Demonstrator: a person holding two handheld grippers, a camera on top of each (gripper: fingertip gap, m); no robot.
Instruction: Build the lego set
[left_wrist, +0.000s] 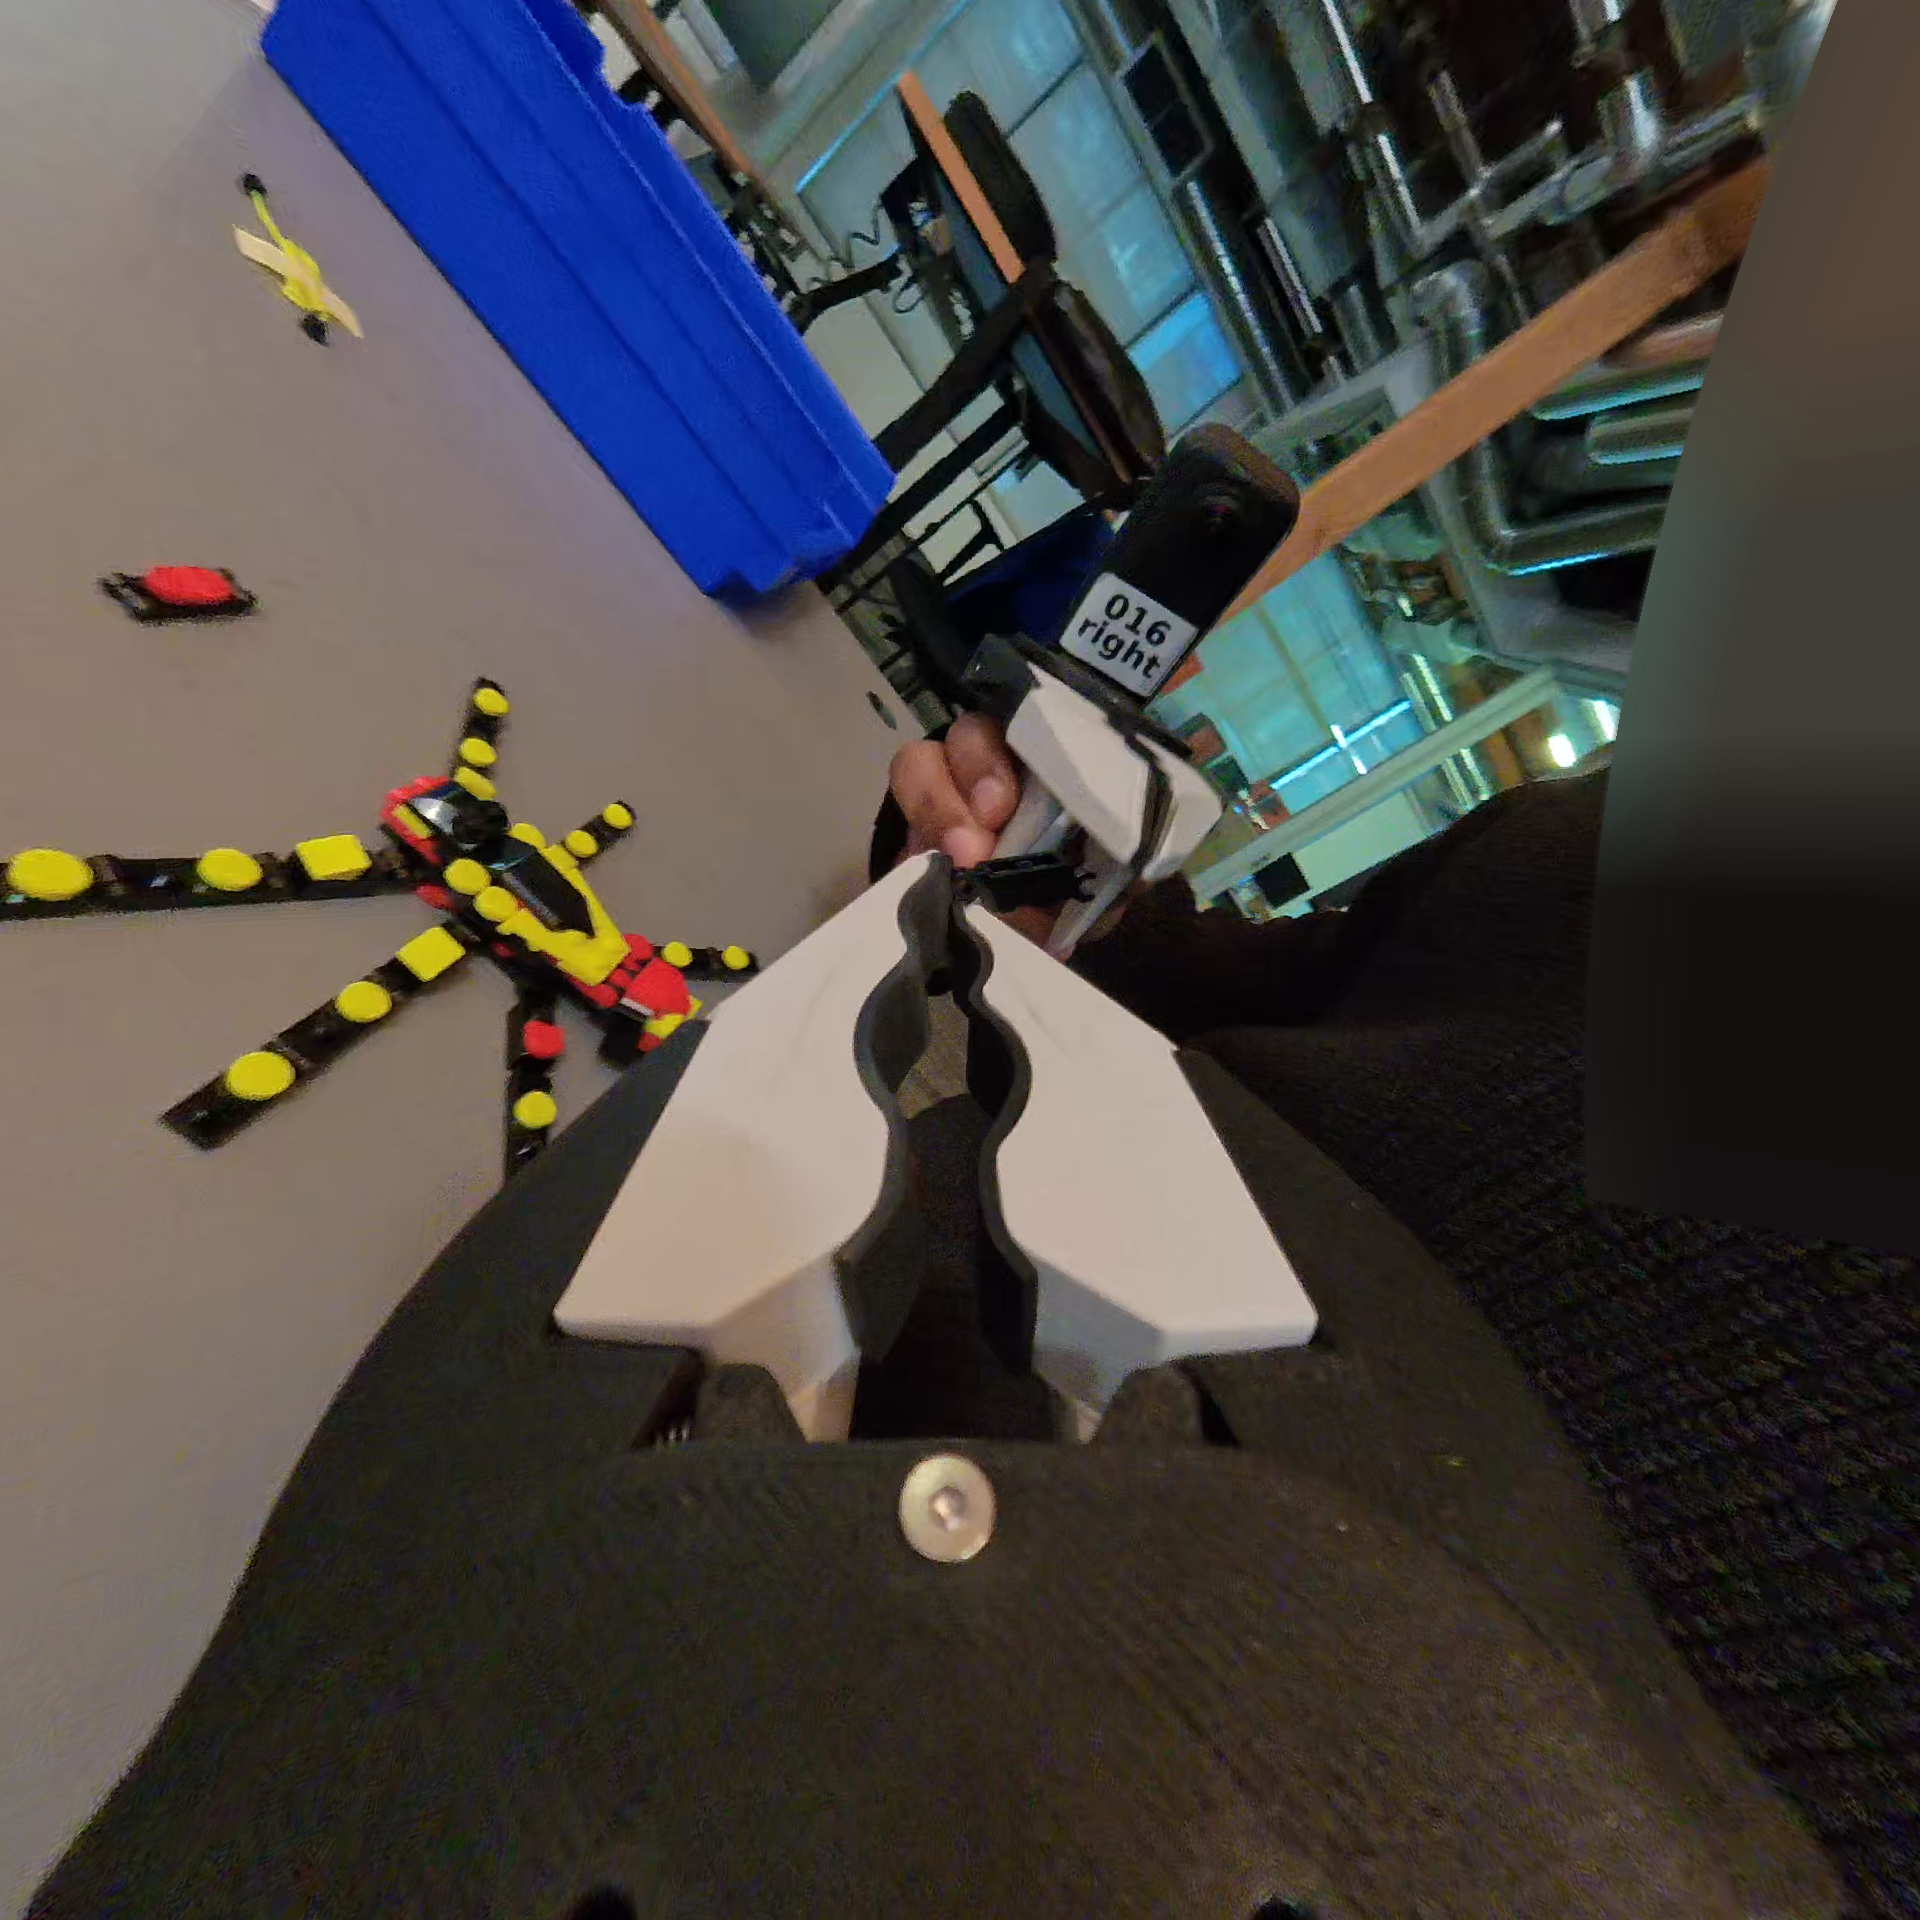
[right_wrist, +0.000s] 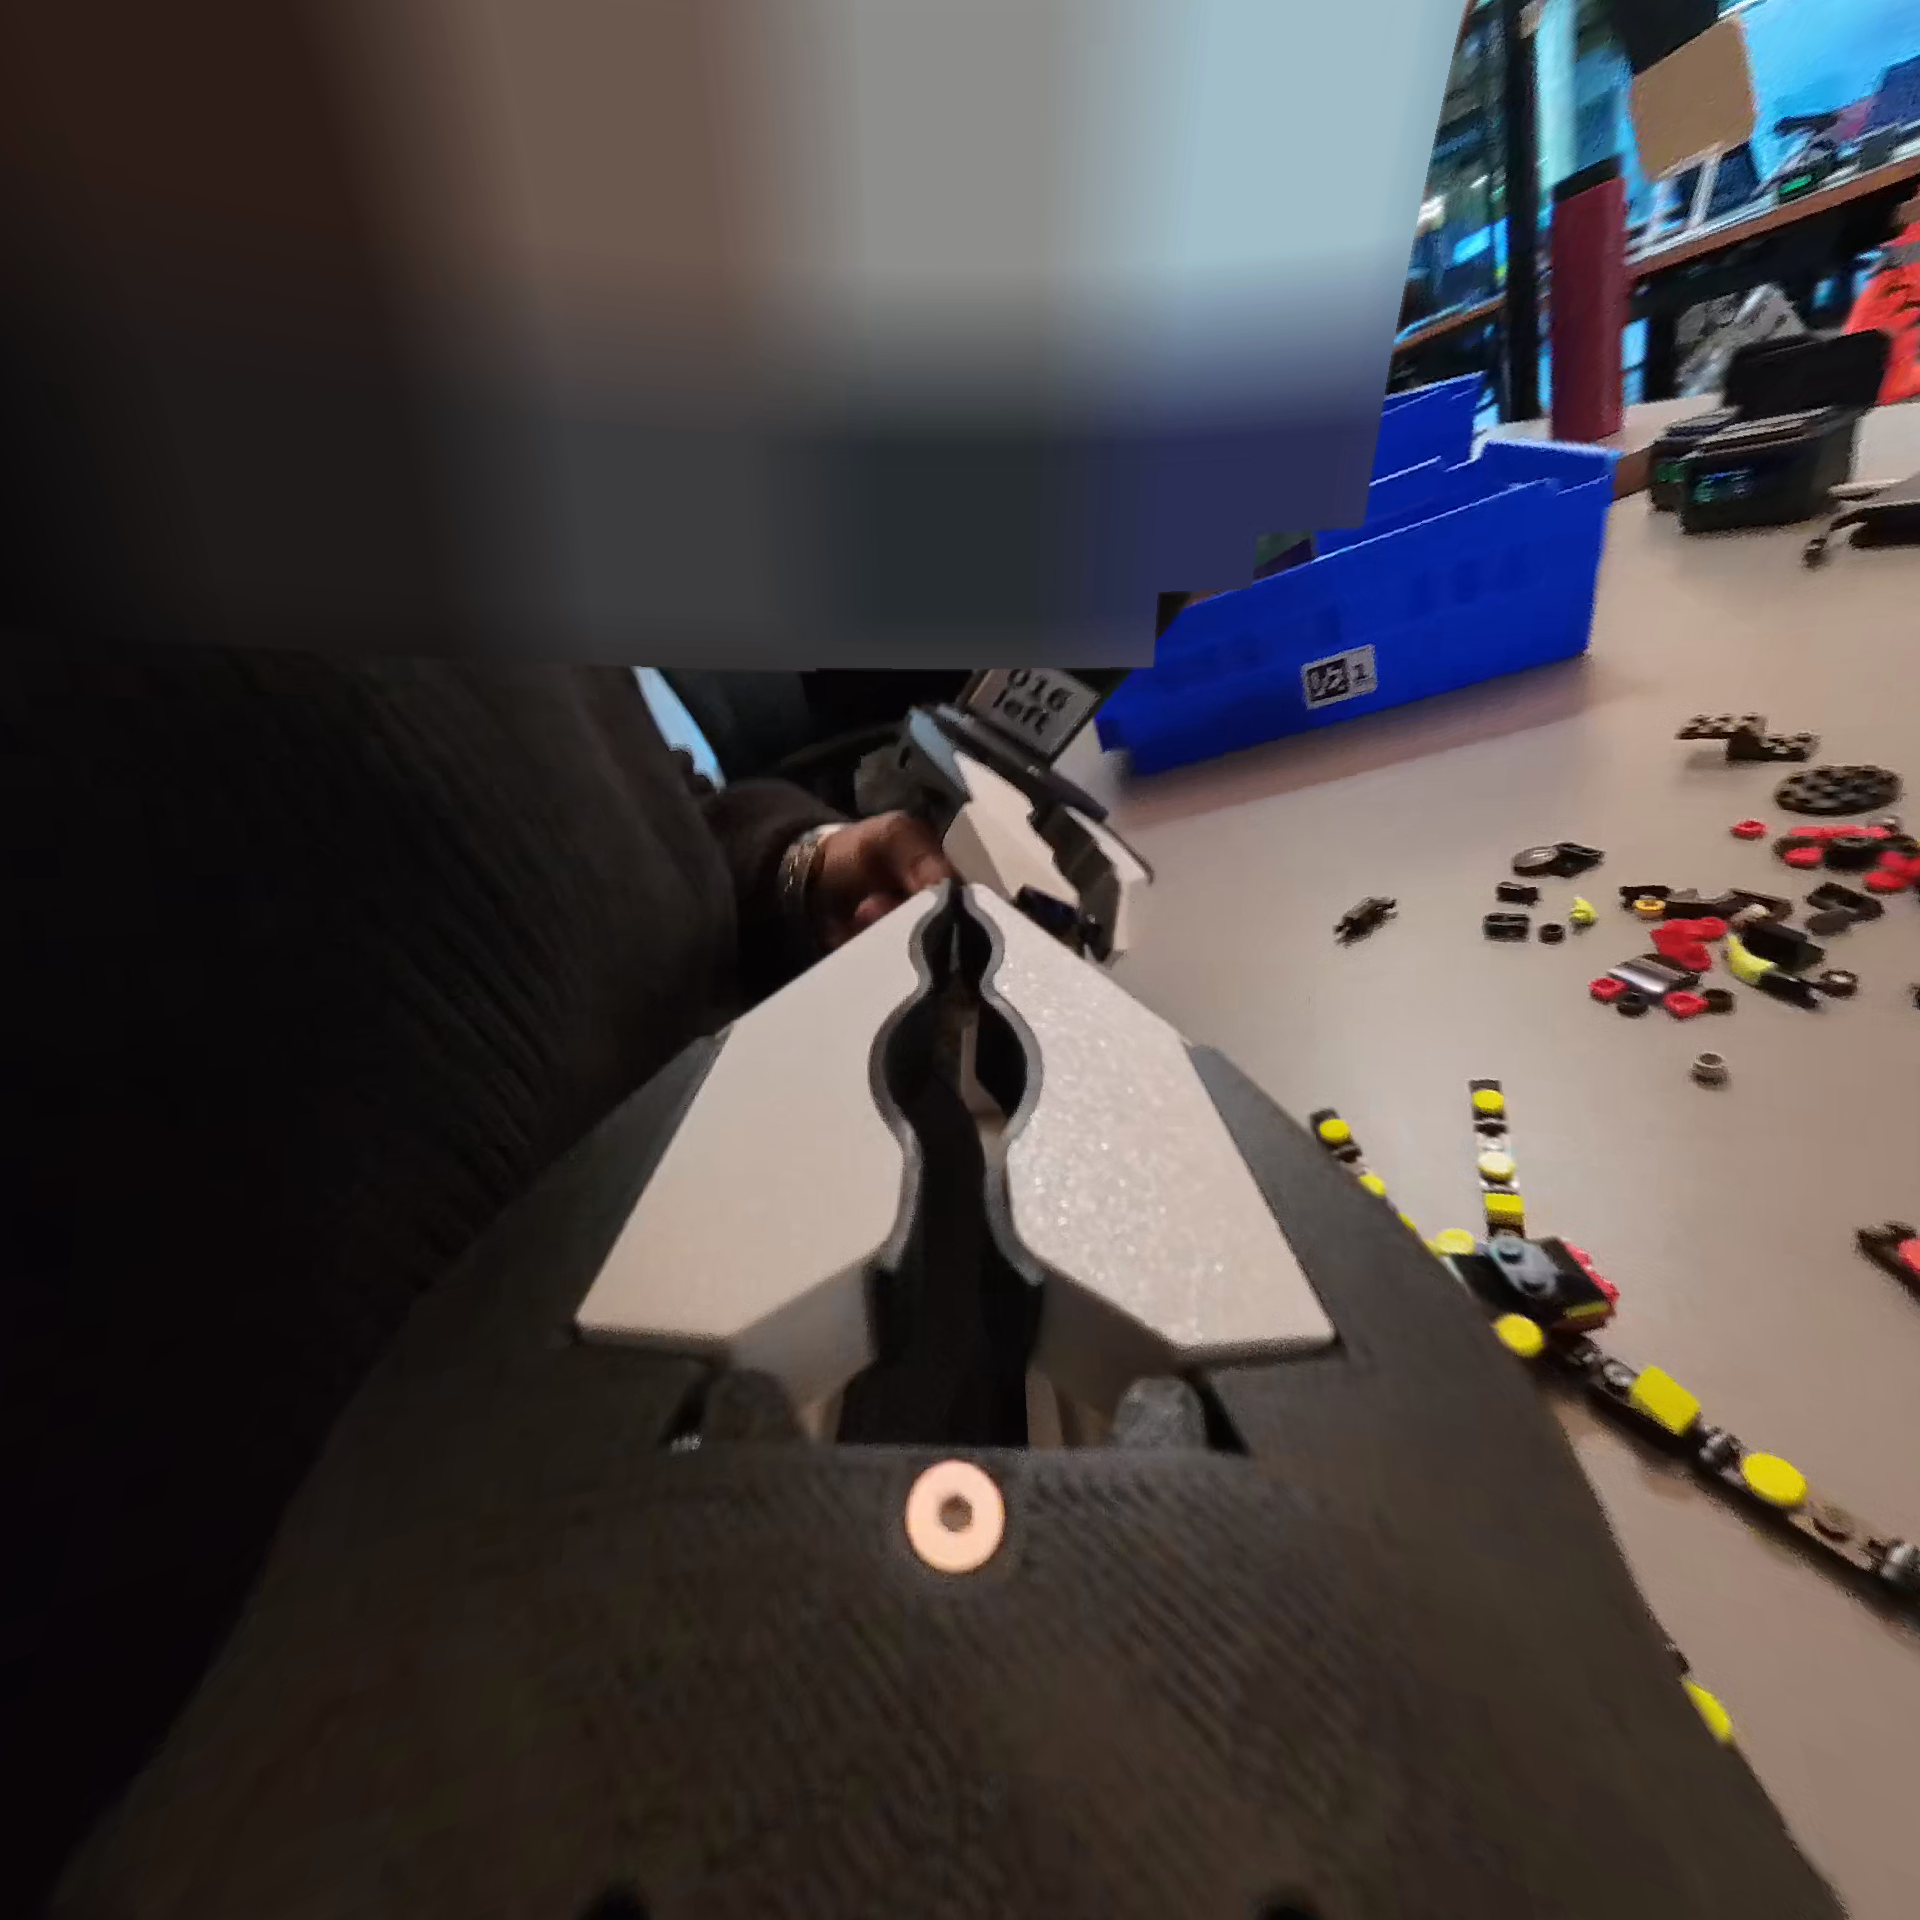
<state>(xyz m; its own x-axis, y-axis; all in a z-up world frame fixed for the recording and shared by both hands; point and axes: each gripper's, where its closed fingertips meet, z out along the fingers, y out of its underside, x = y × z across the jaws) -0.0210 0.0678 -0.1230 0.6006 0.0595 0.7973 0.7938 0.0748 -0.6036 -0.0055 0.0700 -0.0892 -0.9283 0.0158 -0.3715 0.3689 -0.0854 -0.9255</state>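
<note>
My left gripper (left_wrist: 948, 871) is shut, and a small black Lego piece (left_wrist: 1023, 883) sticks out of its tips. My right gripper (right_wrist: 951, 906) is shut too, tip to tip with the left one above the table's near edge. In the left wrist view the right gripper (left_wrist: 1081, 883) pinches the same black piece from the far side. In the right wrist view the left gripper (right_wrist: 1070, 914) shows just behind my tips. The part-built model (left_wrist: 520, 904), red and yellow with black arms bearing yellow tiles, lies on the table to the left; it also shows in the right wrist view (right_wrist: 1538, 1288).
A blue bin (left_wrist: 582, 270) stands at the back of the grey table (left_wrist: 312, 520). A red-and-black piece (left_wrist: 179, 590) and a yellow piece (left_wrist: 294, 265) lie apart. Several loose red, black and yellow pieces (right_wrist: 1745, 935) lie beyond the model. Black devices (right_wrist: 1756, 457) stand far right. Only a small space, under 4 cm, lies between the two pairs of fingers.
</note>
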